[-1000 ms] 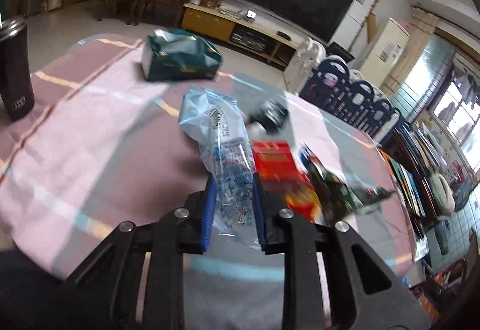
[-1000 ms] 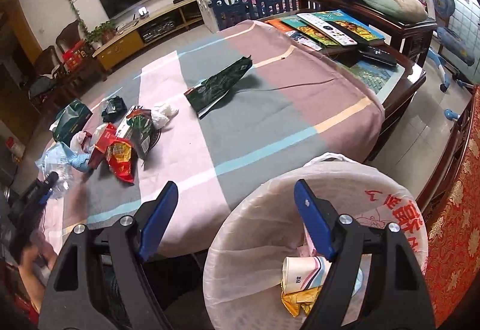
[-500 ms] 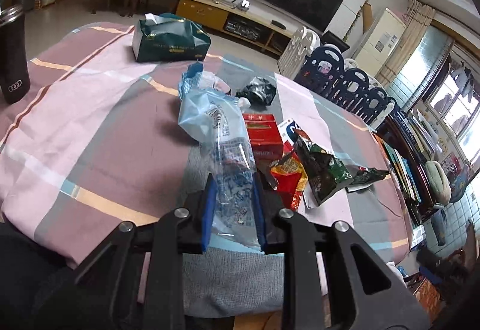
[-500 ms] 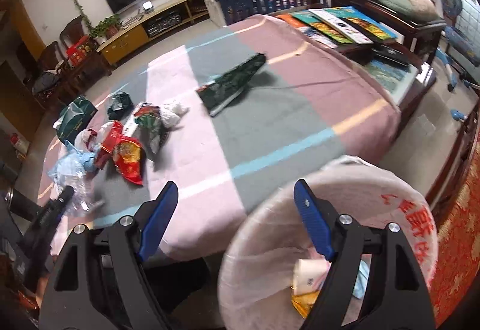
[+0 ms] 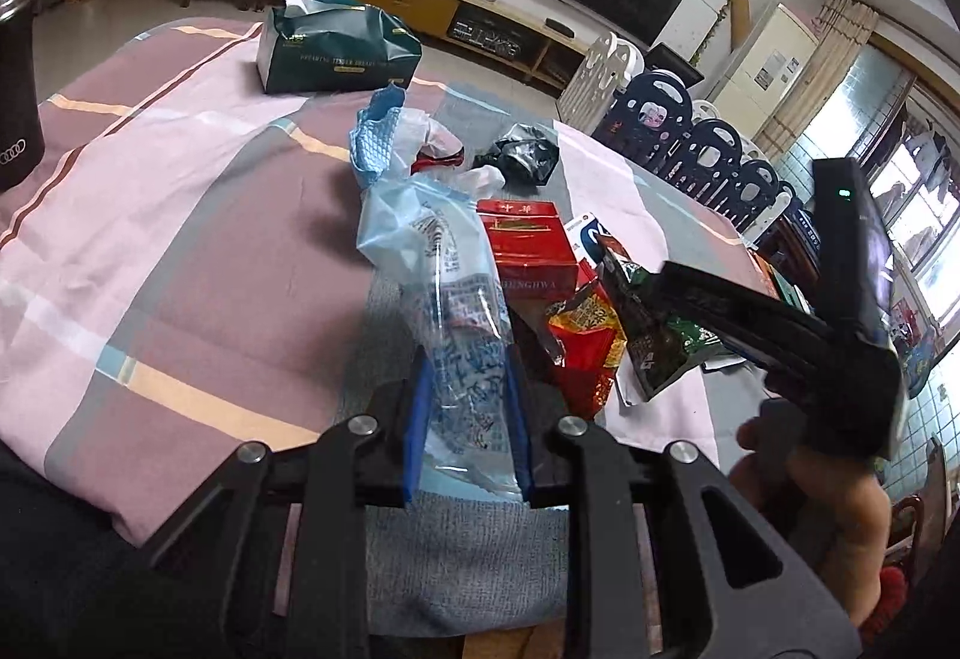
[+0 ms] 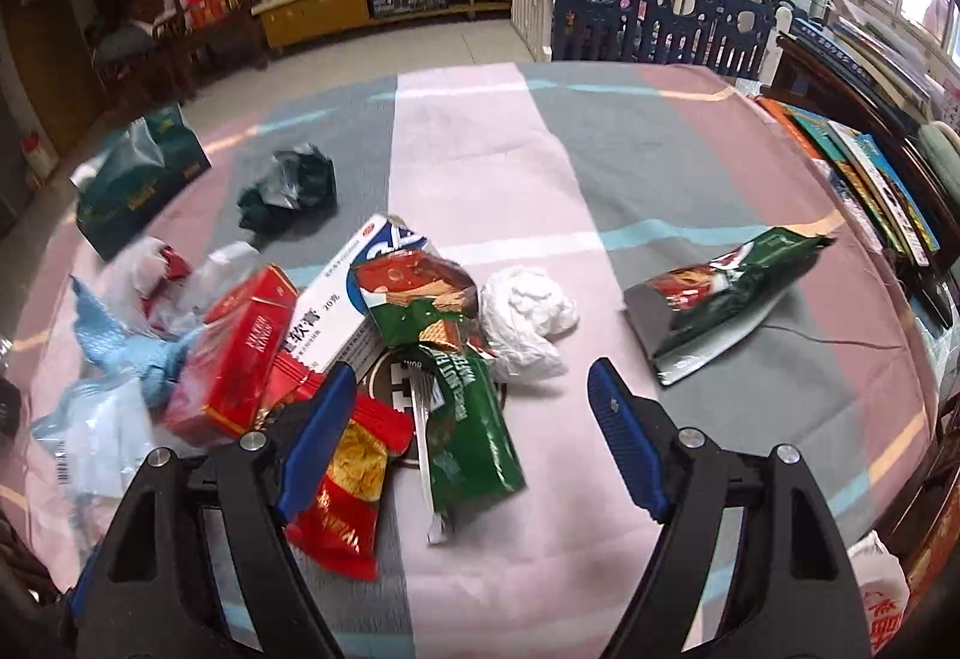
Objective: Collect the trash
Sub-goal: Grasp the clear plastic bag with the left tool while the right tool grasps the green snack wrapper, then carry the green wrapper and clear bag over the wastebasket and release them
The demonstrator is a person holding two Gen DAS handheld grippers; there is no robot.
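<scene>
My left gripper is shut on a clear blue plastic bag, held just above the table's near edge. My right gripper hovers over the trash pile with its jaws wide and closing. A green wafer wrapper lies between and below them, untouched. Around it lie a red-and-yellow snack packet, a red carton, a white medicine box and a crumpled white tissue. A green packet lies apart on the right, and a black crumpled bag farther back.
A green tissue pack sits at the table's far side and a black tumbler at its left edge. The white bin liner shows at the bottom right. Books and blue fence panels stand beyond the table.
My right gripper swung from above the lined bin to over the trash pile, and it now shows in the left wrist view. My left gripper keeps the bag and has hardly moved.
</scene>
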